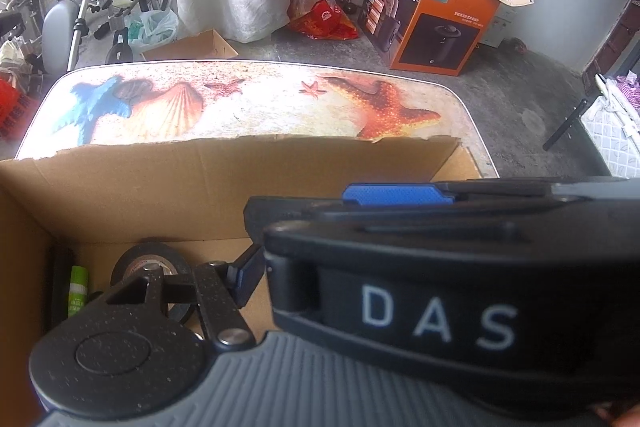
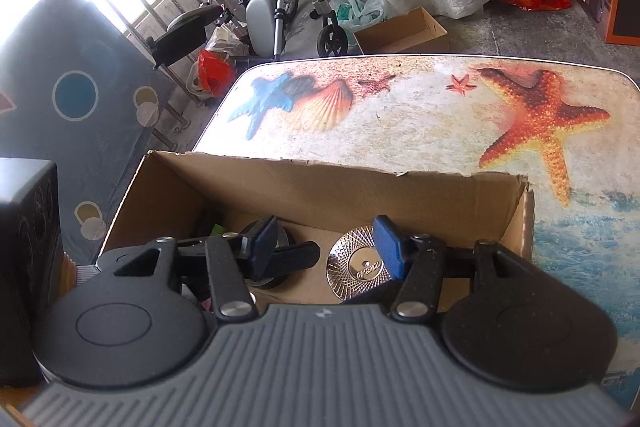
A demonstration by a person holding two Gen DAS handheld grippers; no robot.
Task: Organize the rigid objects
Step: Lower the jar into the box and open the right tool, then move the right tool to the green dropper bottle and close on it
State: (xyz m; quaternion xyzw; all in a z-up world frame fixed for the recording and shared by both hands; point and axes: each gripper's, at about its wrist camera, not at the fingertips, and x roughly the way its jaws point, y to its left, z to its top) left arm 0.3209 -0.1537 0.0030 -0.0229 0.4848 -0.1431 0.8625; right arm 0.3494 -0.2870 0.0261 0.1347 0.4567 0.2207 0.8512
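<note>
- The right tool [image 2: 324,251] hangs inside the cardboard box [image 2: 320,187] with its jaws parted and nothing pressed between the pads.
- The patterned silver disc [image 2: 352,267] lies flat on the box floor at its 12 o'clock, partly behind the blue pad at 1 o'clock.
- Only one finger of the left tool [image 1: 249,273] shows, as the right tool's body covers the rest. I cannot tell whether it is released or grasping.
- The black tape roll [image 1: 152,263] stands on edge at its 11 o'clock, and the green glue stick [image 1: 78,287] leans in the corner at 10 o'clock.
- Main risk, as I judge it: the two tools overlap closely, so a sideways move by either could knock the other.
- A flat metal disc gives the pads little to bite. A shallow pinch would likely skid it across the cardboard.
- The tape roll could tip or roll if a finger brushes it.
- A short dark bar between the right tool's fingers is too unclear to name, and it may obstruct closing.
- The torn far rim at 12 o'clock could catch a finger on a low exit, so lifting straight up looks safest.
- The starfish-print counter [image 2: 440,115] is open from 12 to 2 o'clock. Its edge drops to the floor at 10 o'clock.
</note>
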